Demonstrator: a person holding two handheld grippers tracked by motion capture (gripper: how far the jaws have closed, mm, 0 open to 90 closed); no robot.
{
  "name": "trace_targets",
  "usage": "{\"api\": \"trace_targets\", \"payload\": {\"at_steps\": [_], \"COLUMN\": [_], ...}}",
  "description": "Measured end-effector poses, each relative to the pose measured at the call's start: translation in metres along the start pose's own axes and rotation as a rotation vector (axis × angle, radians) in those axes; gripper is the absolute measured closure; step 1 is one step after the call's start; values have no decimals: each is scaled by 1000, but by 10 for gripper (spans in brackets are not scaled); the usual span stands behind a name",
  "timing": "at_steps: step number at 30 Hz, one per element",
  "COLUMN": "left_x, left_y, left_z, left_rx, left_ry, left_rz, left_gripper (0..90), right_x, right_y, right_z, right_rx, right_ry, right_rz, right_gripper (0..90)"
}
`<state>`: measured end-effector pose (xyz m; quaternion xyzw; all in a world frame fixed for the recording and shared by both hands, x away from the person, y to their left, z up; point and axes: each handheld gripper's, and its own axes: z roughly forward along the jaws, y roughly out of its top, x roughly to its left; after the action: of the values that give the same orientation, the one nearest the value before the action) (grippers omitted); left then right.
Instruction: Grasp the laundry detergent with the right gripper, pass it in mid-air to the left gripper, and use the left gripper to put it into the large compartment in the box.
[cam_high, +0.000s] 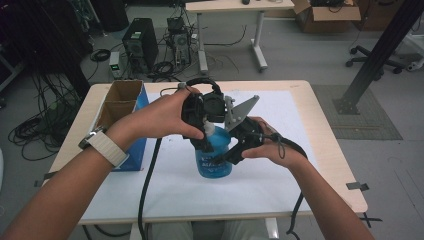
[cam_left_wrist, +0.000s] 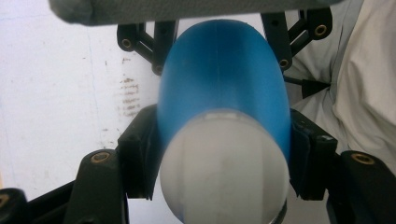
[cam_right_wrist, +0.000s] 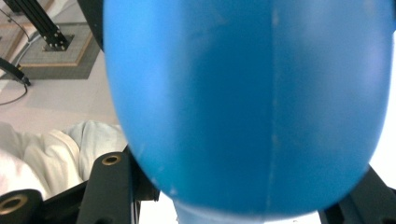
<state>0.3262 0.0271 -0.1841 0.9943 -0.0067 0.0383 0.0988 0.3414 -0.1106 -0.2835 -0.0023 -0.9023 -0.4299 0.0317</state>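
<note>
Near the middle of the tabletop (cam_high: 300, 95), toward its front edge, the blue bottle (cam_high: 214, 159) stands upright, long axis vertical. Your left gripper (cam_high: 204, 131) comes down from above, jaws clenched on the white cap (cam_left_wrist: 223, 168). Your right gripper (cam_high: 227, 156) clamps the body from the side, so any twist turns about that upright axis.
</note>
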Motion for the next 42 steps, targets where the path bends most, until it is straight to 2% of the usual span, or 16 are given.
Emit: {"api": "trace_targets", "payload": {"at_steps": [2, 3, 8, 16, 30, 36, 40, 42], "left_x": [0, 0, 2, 3, 7, 9, 11, 12], "left_y": [-1, -2, -6, -14, -20, -25, -29, -30], "left_z": [-2, -3, -6, -18, -43, -51, -57, -61], "left_rx": [7, 13, 22, 36, 85, 110, 116, 129], "left_ry": [11, 14, 24, 43, 104, 104, 103, 107], "left_rz": [-17, -22, -56, -114, -242, -299, -363, -391], "left_gripper": [379, 379, 379, 379, 379, 379, 379, 379], "right_x": [-1, -1, -2, -2, 2, 3, 3, 3], "right_y": [-3, -5, -14, -29, -41, -46, -50, -52], "right_z": [-1, -2, -9, -30, -56, -63, -66, -67], "right_rx": [-14, -18, -30, 6, 141, 209, 274, 291], "right_ry": [-5, -3, -15, -60, -124, -143, -154, -153], "right_rz": [25, 40, 62, 103, 112, 115, 120, 123], "right_gripper": [288, 260, 185, 94, 58, 41, 40, 39]}}
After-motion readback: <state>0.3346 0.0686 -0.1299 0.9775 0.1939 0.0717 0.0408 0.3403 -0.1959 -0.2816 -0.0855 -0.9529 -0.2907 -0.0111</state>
